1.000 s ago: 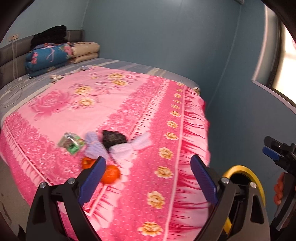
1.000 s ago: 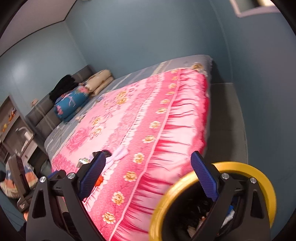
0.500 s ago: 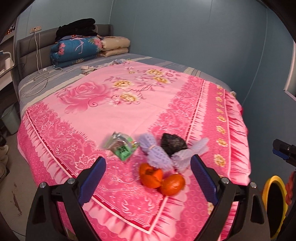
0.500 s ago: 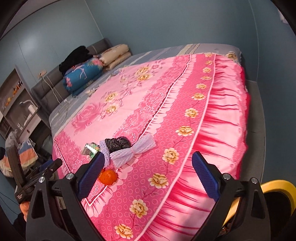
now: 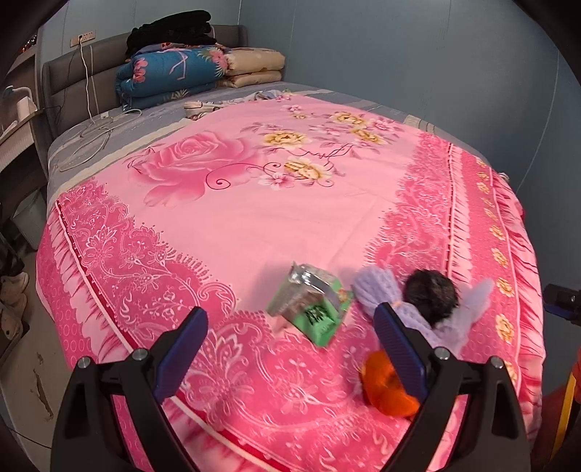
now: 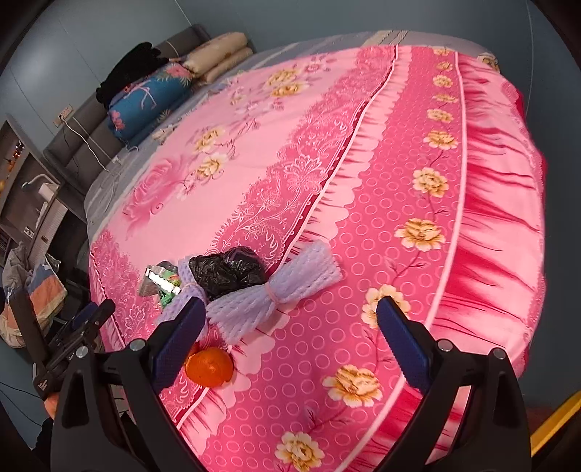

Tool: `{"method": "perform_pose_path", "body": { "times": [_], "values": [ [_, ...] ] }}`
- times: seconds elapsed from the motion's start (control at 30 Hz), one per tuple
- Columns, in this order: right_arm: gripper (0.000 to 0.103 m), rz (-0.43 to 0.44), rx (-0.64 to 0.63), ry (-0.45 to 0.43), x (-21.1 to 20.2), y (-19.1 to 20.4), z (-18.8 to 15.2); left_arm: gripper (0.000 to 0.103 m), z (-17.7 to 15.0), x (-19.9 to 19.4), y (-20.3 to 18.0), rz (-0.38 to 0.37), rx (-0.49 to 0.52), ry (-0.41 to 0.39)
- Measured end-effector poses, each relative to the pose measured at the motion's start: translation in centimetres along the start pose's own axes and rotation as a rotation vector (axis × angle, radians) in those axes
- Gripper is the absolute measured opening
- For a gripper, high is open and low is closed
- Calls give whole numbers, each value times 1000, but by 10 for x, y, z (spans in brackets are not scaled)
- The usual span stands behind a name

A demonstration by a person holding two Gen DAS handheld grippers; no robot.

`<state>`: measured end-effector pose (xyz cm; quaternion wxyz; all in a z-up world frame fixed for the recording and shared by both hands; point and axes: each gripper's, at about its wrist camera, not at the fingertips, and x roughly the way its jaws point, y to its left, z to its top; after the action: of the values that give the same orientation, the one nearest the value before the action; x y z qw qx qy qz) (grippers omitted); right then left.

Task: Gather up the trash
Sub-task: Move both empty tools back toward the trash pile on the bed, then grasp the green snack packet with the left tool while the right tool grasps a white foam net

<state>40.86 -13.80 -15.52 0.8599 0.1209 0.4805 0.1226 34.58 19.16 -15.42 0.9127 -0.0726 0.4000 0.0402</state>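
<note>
Trash lies near the foot corner of the pink floral bed: a green and silver wrapper, a crumpled black plastic bag, purple foam fruit nets and orange peel. My left gripper is open and empty, just short of the wrapper. In the right wrist view the black bag, foam net, wrapper and orange peel show by the left finger. My right gripper is open and empty over the bedspread.
Folded quilts and black clothes are stacked at the headboard, with white cables on the grey sheet. A yellow bin rim shows at the lower right. Shoes sit on the floor at left.
Both grippers swung from the yellow bin toward the bed and moved closer to the trash pile. The trash now looms larger. Both stayed open.
</note>
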Motion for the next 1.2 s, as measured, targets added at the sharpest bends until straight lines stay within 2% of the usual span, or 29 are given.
{"method": "perform_pose_path", "body": {
  "times": [0.3, 0.53, 0.6, 0.8, 0.83, 0.87, 0.93, 1.0, 1.03, 1.07, 1.2],
  "values": [
    [91, -28, 51, 115, 65, 4, 20, 89, 21, 51, 19, 15, -24, 40],
    [80, -80, 74, 182, 93, 4, 21, 89, 19, 80, 16, -9, -22, 83],
    [76, -93, 69, 200, 101, 6, 21, 85, 17, 86, 15, -29, -31, 97],
    [70, -113, 64, 232, 118, 6, 19, 61, 12, 95, 4, -80, 8, 117],
    [68, -117, 64, 239, 120, 6, 18, 54, 11, 95, 2, -89, 13, 121],
    [64, -123, 63, 247, 123, 7, 18, 45, 11, 96, 0, -99, 18, 126],
    [59, -132, 56, 251, 126, 9, 16, 35, 9, 96, -5, -118, 35, 128],
    [51, -139, 48, 242, 126, 11, 15, 29, 8, 93, -9, -112, 54, 116],
    [47, -138, 47, 237, 124, 12, 15, 18, 6, 92, -10, -118, 64, 121],
    [42, -139, 42, 233, 123, 13, 15, 18, 4, 91, -10, -120, 64, 121],
    [33, -142, 13, 223, 119, 18, 14, 14, 0, 87, -8, -122, 56, 112]
  ]
}}
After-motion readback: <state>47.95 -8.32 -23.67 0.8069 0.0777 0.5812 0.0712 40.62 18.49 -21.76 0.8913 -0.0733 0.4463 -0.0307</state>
